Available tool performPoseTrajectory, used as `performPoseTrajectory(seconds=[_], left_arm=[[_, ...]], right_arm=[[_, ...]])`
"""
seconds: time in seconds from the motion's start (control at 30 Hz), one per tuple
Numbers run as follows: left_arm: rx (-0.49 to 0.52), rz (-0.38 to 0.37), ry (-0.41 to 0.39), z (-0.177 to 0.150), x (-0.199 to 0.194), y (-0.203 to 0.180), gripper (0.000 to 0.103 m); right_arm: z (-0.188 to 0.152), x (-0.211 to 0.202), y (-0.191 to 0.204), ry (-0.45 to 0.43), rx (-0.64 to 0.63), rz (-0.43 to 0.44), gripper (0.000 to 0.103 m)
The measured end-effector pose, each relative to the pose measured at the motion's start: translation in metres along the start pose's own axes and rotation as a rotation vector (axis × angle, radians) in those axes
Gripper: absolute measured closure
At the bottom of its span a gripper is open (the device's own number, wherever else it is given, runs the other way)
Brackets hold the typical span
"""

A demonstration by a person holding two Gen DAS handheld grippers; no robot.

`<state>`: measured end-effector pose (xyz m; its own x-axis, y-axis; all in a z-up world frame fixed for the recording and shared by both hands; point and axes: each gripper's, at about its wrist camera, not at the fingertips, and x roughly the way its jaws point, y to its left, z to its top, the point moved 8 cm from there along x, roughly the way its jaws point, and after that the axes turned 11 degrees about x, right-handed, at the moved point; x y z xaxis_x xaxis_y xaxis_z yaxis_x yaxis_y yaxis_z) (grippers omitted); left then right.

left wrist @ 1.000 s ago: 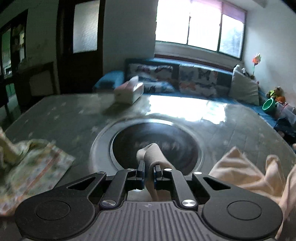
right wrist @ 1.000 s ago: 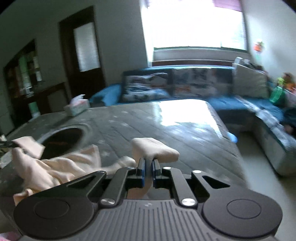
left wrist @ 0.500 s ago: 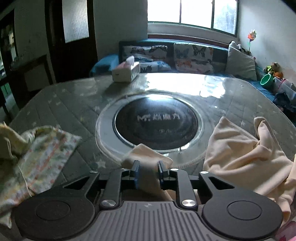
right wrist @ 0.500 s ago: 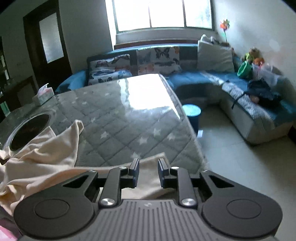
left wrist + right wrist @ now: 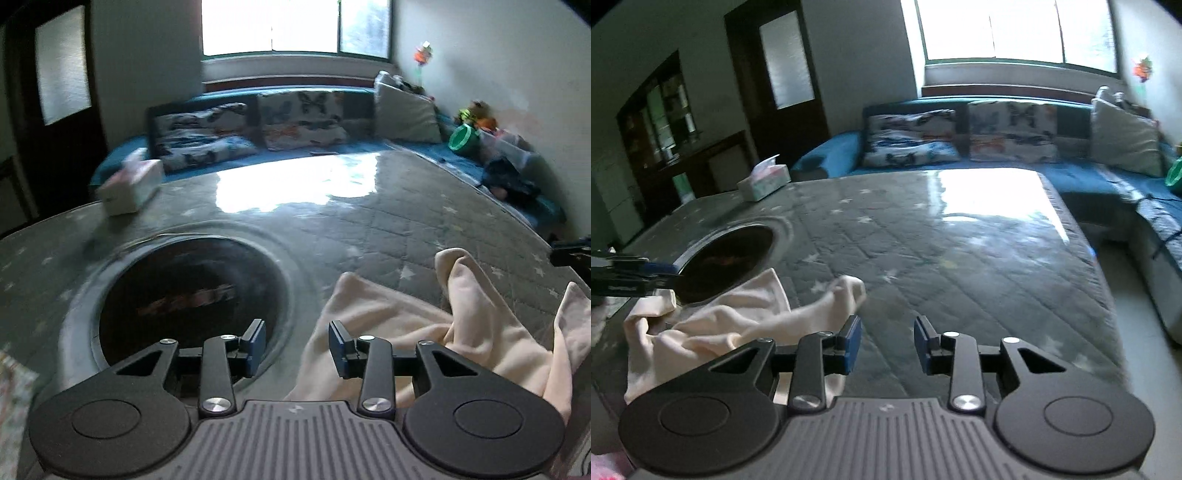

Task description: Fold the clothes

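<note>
On the quilted, star-patterned counter (image 5: 388,221), just beside the round dark inset plate (image 5: 192,295), the cream garment (image 5: 406,332) is lying in a loose heap, with one flap draping toward the near edge and a twisted ridge standing up in its middle. Nothing about it is reading as a finished fold yet: no straight edge is showing, the layers are bunching unevenly, and one end is curling up toward the open stretch of counter in the right wrist view.

Neither tool is gripping anything. The left tool (image 5: 297,347) is opening, its blue pads standing apart with bare counter and the plate's rim visible in the gap; the garment's edge is passing under the right-hand pad without being pinched. The right tool (image 5: 886,345) is also opening, its gap showing only quilted surface, while the cream garment (image 5: 738,321) is sitting just beside and partly beneath its left-hand finger.

By my judgement the work on this piece is sitting at an early stage, since flattening and all the actual folds are remaining to be done. A patterned cloth (image 5: 11,406) is showing, blurred, at the left margin, and whether it is folded cannot be told. A tissue box (image 5: 762,182) is standing well apart at the far side.
</note>
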<state>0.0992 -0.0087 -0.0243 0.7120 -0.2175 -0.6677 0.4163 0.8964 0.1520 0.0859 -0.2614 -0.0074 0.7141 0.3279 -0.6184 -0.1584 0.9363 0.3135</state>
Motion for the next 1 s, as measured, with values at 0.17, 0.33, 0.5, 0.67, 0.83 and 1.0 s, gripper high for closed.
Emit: performPoseTrajectory(seconds=[0.17, 0.33, 0.5, 0.67, 0.83, 1.0], left_arm=[[0.044, -0.037, 0.021, 0.015, 0.044, -0.014, 0.057], [0.076, -0.064, 0.049, 0.023, 0.078, -0.028, 0.053], [0.097, -0.091, 0.075, 0.020, 0.095, -0.035, 0.053], [0.099, -0.120, 0.065, 0.021, 0.097, -0.039, 0.065], [0.129, -0.135, 0.038, 0.024, 0.095, -0.044, 0.093], [0.104, -0.100, -0.013, 0.034, 0.085, -0.030, 0.099]], right_arm=[[0.014, 0.036, 0.018, 0.031, -0.022, 0.050, 0.069], [0.022, 0.073, 0.030, 0.066, -0.030, 0.071, 0.067], [0.023, 0.104, 0.033, 0.117, -0.030, 0.061, 0.067], [0.018, 0.121, 0.029, 0.180, -0.009, 0.064, 0.068], [0.014, 0.122, 0.032, 0.199, -0.011, 0.084, 0.083], [0.025, 0.110, 0.036, 0.132, -0.057, 0.066, 0.093]])
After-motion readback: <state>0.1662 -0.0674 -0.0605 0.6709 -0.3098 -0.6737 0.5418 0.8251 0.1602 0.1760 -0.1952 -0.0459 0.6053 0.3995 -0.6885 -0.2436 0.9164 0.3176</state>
